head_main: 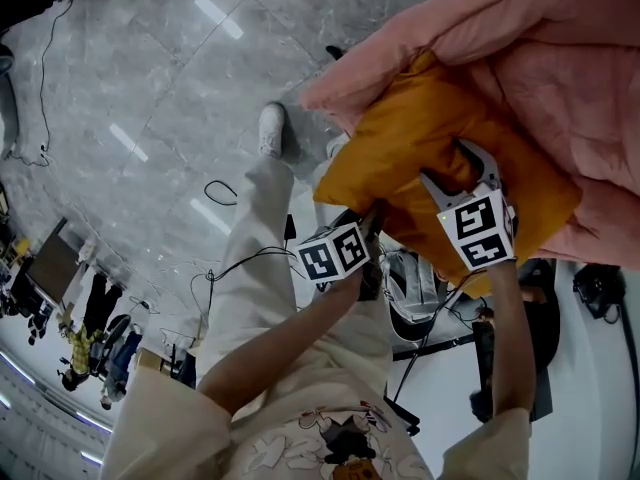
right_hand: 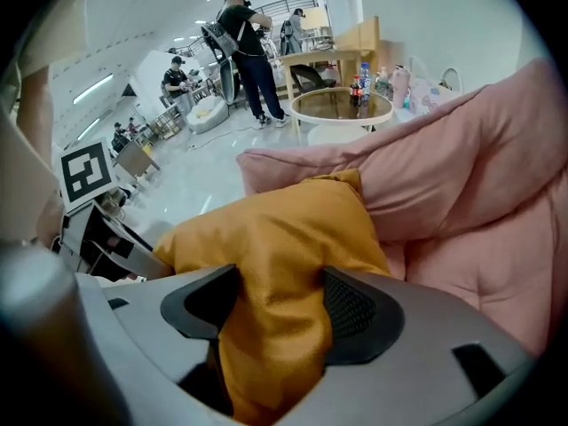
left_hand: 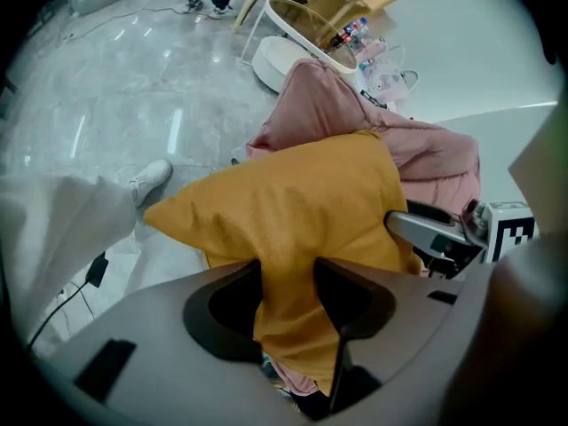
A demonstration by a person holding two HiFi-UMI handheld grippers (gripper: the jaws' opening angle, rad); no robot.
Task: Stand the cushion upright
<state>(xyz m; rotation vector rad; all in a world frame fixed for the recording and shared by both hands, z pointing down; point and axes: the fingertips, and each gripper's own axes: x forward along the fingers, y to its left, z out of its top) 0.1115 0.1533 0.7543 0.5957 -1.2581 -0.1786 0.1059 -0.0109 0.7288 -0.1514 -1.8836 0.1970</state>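
Observation:
An orange cushion [head_main: 420, 148] lies against a big pink padded seat [head_main: 560, 78], with one corner pointing up. My left gripper [head_main: 375, 216] grips the cushion's lower left edge, and in the left gripper view [left_hand: 287, 278] a fold of orange fabric [left_hand: 302, 202] is pinched between its jaws. My right gripper [head_main: 462, 168] holds the lower right part. The right gripper view [right_hand: 271, 300] shows a thick fold of cushion [right_hand: 275, 238] squeezed between both pads. The pink seat [right_hand: 461, 176] rises behind and to the right of it.
A grey marble floor [head_main: 150, 88] spreads around, with cables [head_main: 220, 193] near the person's shoe [head_main: 271, 130]. A round glass table [right_hand: 342, 105] with bottles stands beyond the pink seat. People [right_hand: 248, 51] stand farther back in the hall.

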